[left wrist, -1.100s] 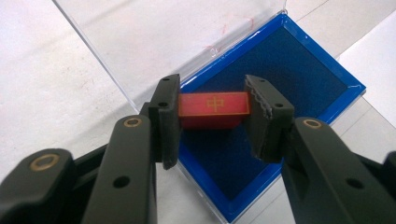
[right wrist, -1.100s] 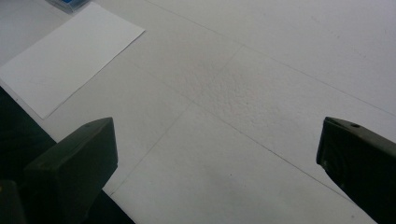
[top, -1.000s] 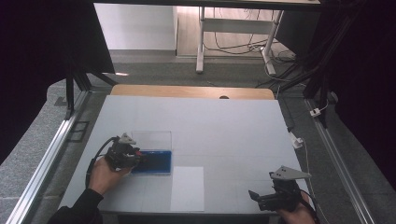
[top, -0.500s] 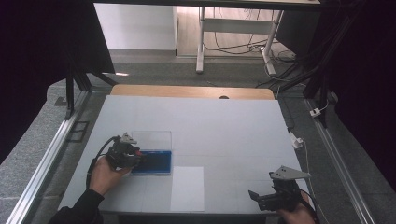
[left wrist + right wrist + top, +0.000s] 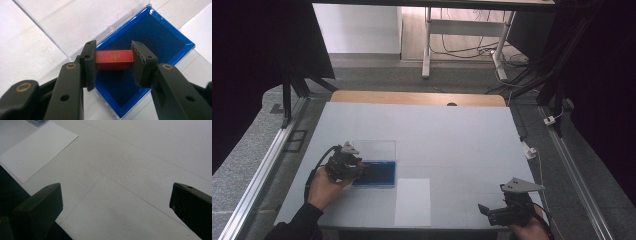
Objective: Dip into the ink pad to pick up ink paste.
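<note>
White table (image 5: 452, 135) bears blue case (image 5: 384, 182), paper sheet (image 5: 413, 202).

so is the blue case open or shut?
Open. The blue case shows its bare felt inside, its clear lid swung back flat on the table, and the left gripper holds a red block above it.

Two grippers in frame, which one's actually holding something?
The left gripper: its jaws clamp a red block over the blue-lined case. The right gripper stands wide open over bare table.

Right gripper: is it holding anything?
No, the right gripper is open over the bare table, nothing between its jaws.
</note>
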### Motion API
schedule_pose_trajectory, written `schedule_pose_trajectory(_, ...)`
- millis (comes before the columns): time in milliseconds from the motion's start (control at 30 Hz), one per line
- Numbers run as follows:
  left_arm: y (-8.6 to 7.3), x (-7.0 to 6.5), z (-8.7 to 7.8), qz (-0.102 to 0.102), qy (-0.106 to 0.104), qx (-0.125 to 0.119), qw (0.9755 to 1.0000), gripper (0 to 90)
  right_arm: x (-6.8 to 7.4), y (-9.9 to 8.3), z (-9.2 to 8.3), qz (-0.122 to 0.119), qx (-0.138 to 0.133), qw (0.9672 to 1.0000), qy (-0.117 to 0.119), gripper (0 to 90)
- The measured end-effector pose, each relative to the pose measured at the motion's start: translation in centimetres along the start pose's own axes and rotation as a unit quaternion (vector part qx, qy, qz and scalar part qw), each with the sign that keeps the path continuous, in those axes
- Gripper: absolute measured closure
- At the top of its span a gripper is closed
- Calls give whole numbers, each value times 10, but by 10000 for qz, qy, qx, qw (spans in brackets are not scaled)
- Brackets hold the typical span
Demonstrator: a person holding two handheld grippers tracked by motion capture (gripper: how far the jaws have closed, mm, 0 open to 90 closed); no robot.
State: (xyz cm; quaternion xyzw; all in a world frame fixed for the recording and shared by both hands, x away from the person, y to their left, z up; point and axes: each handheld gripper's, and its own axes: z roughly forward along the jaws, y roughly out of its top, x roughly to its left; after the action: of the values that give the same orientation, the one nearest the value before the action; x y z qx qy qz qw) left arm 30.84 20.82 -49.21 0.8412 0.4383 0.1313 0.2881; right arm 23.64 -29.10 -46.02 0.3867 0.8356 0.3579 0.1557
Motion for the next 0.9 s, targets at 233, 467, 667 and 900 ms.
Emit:
schedule_pose_trajectory(233, 1, 0, -6, -31, -26, -150, 9999, 582, 0, 0, 0, -4, 6, 10000, 1, 0)
schedule_pose_trajectory(467, 1, -2, -10, 7, -129, -294, 9995, 581, 0, 0, 0, -10, 0, 10000, 0, 0)
schedule_pose_trajectory(667, 3, -5, -15, 40, -241, -398, 9989, 581, 0, 0, -1, -9, -14, 10000, 5, 0)
schedule_pose_trajectory(900, 6, -16, -19, 226, -271, -435, 9984, 581, 0, 0, -1, -6, -18, 10000, 9, 0)
